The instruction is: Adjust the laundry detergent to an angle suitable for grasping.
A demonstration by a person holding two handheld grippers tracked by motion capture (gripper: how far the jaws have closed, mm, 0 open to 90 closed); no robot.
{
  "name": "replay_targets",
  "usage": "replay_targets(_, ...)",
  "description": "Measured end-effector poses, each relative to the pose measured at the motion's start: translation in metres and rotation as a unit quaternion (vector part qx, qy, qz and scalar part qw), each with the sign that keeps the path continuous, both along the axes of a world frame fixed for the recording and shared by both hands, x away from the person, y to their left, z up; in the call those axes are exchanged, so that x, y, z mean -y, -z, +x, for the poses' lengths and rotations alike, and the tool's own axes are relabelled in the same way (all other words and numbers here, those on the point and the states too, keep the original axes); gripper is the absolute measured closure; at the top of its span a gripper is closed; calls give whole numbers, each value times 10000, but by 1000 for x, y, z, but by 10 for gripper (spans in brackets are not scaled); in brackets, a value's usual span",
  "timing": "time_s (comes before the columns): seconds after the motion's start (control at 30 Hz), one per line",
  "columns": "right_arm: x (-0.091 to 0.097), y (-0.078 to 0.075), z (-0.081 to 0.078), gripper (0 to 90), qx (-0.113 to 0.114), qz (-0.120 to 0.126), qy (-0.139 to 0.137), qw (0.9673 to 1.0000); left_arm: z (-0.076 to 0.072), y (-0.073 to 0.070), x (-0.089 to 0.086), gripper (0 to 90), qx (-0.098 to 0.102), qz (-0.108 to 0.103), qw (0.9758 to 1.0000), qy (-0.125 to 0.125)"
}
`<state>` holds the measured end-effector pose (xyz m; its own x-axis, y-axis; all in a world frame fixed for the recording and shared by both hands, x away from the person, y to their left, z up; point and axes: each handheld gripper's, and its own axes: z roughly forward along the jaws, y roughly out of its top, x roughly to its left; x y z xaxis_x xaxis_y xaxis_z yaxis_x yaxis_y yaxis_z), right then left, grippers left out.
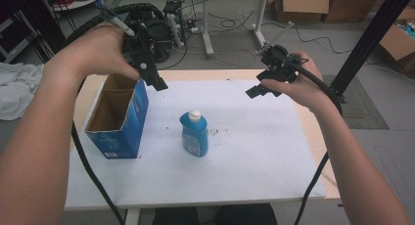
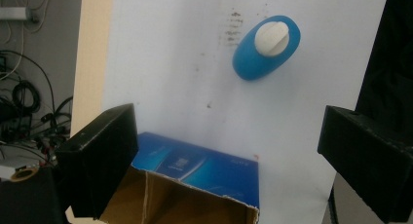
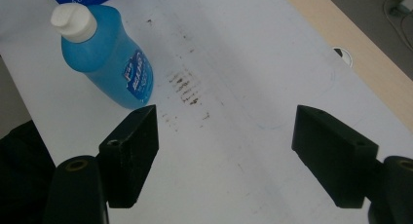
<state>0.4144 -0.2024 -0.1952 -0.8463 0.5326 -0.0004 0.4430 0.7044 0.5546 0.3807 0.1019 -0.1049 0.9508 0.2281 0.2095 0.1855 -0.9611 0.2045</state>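
A: Why are both tools hanging above the table?

B: I judge they are lining up. The left gripper (image 1: pixel 155 81), jaws wide and empty, is hovering over the one open blue cardboard box (image 1: pixel 117 118) at the left. The right gripper (image 1: pixel 258 91), also spread empty, is facing the one upright blue plastic bottle with a white cap (image 1: pixel 194 134), mid-table on the white sheet (image 1: pixel 254 151).

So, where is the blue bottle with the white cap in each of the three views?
High view: the blue bottle stands upright at the middle of the white sheet, right of the open blue box.
Left gripper view: upper right, seen from above, beyond the box.
Right gripper view: upper left, tilted in the picture.
Shared landmark: the dark smudges on the sheet beside the bottle.
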Motion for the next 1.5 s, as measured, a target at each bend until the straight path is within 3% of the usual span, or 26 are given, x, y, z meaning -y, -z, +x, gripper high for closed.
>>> replay_targets(0.33, -6, 20, -11, 233, 28, 302, -96, 9995, -1, 0, -2, 86, 14, -45, 10000, -13)
replay_targets(0.8, -20, 49, -30, 225, 83, 779, -397, 9961, -2, 1, -2, 88, 44, -66, 10000, -1)
replay_targets(1.5, -54, 90, -47, 193, 45, 1121, -593, 9919, -6, 2, -3, 92, 51, -41, 10000, -37)
